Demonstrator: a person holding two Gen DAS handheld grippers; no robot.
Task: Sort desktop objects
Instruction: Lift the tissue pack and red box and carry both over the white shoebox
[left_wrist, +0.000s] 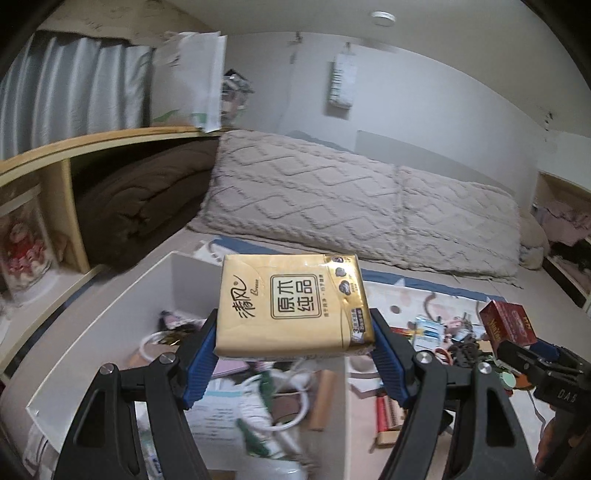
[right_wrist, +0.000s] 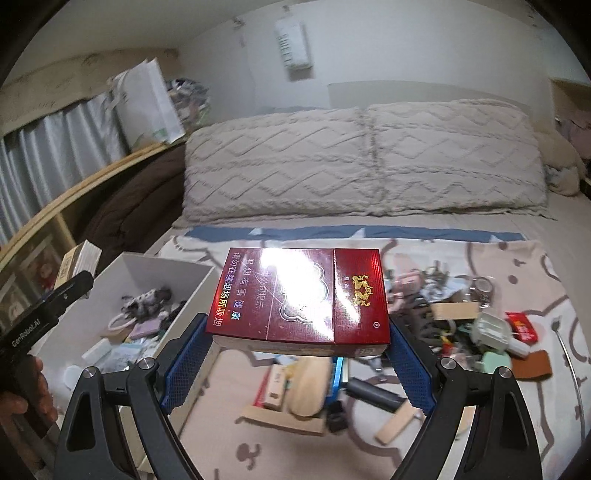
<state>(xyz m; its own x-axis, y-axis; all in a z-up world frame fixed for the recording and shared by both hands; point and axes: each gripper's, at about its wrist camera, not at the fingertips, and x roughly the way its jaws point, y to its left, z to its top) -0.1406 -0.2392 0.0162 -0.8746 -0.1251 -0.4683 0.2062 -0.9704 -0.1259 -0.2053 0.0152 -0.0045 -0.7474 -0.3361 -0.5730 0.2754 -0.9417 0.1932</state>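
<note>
Between the blue pads of the left tool (left_wrist: 293, 354) sits a yellow tissue pack (left_wrist: 290, 304), pinched by its two short sides so that its printed face looks up at the camera. The jaws are closed only as far as the pack's width allows. The pack hangs over the white box (left_wrist: 107, 314), which already contains a mix of small things — cables, papers, a dark patterned item — so I judge the pack is held there in order to be dropped inside.

The right tool (right_wrist: 299, 352) grips a dark red cigarette box (right_wrist: 301, 297) in the same manner, flat and level, with the pads pressing on its narrow sides and the jaws shut to the box's width. This box hangs above the patterned mat (right_wrist: 517, 424) and just to the right of the white box's wall, not yet above the opening. Probably it waits its turn, because the two tools would be in each other's way over one container.

Beyond the red box lies the unsorted pile (right_wrist: 461, 321) — keys, a green case, a red packet, wooden pieces — spread on the mat, which seems to keep them from the bed sheet. Further back, two grey knitted pillows (right_wrist: 369, 162) lean against the wall, and a wooden shelf (left_wrist: 110, 142) runs along the left side.
</note>
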